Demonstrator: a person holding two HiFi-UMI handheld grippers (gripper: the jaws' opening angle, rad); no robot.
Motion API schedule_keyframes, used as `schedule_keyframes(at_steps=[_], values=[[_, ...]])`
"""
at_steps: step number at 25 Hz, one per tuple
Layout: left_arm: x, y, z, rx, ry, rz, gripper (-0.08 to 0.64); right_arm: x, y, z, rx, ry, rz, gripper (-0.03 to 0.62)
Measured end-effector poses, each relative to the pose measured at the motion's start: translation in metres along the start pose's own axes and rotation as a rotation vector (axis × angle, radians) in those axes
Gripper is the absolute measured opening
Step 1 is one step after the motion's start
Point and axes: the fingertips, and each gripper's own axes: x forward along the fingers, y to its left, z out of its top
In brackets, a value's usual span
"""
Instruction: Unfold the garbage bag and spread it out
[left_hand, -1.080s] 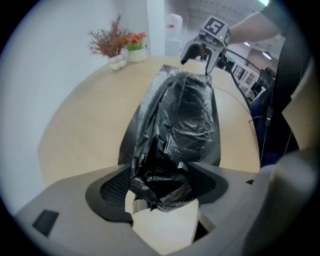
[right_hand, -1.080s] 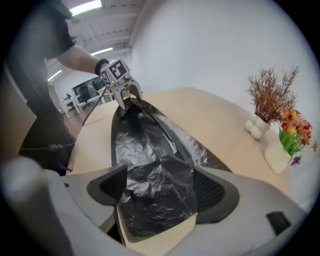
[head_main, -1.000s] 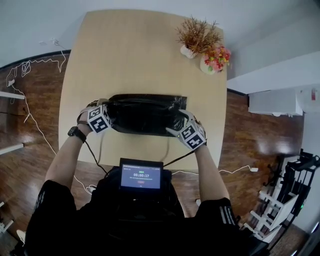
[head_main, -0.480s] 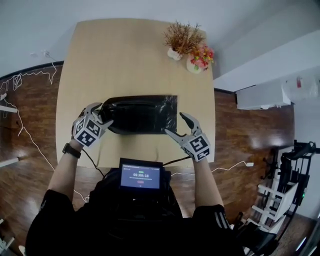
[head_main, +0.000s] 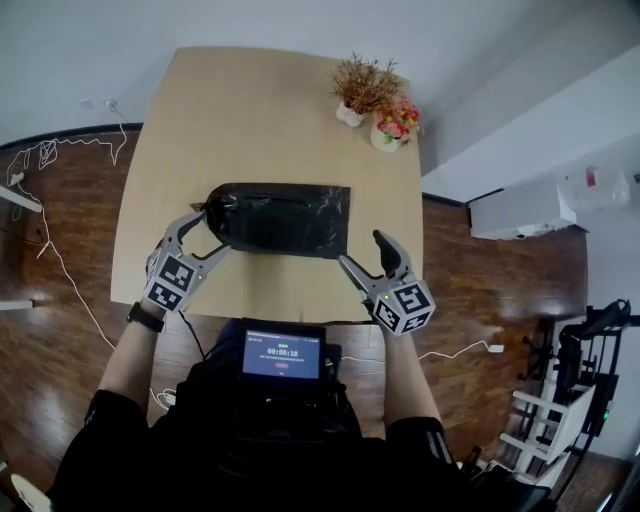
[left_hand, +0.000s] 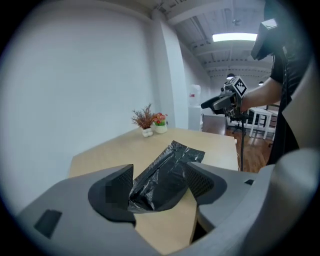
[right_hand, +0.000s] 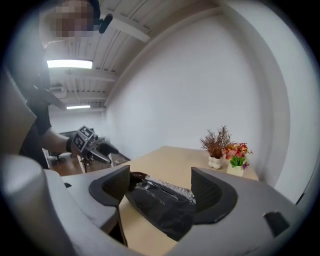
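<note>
Lower left gripper (head_main: 213, 230) and right gripper (head_main: 361, 247), both agape, empty, jaws just narrowing, to bag (head_main: 285, 218) ends on table (head_main: 250, 120); probably best to pinch top layer only, pull apart evenly.

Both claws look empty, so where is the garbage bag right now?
In the head view the garbage bag lies on the near half of the table, between and just beyond the open left claw and right claw, held by neither.

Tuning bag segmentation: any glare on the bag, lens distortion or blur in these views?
Head view: sharp; fisheye bows the table's edges; bag reads flat black. Left gripper view: dark vignette, ceiling light blown out, bag wrinkles glossy. Right gripper view: same vignette, bright glare strip along the bag's upper edge.
</note>
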Motion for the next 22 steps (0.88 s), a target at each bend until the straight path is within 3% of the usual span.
schedule_keyframes(at_steps=[4,8,14,22], values=[[-0.033,-0.042,0.007,-0.007,-0.03,0.044,0.341,-0.046,0.025,0.016,0.046,-0.14,0.024,0.417],[-0.068,-0.086,0.013,-0.001,-0.063,0.074,0.341,-0.092,0.061,0.014,0.04,-0.193,0.095,0.416],[-0.105,-0.144,0.009,-0.029,-0.079,0.083,0.341,-0.144,0.091,-0.014,0.05,-0.143,0.095,0.396],[-0.14,-0.189,-0.01,-0.07,-0.082,0.049,0.341,-0.189,0.117,-0.037,0.224,-0.157,0.036,0.39]])
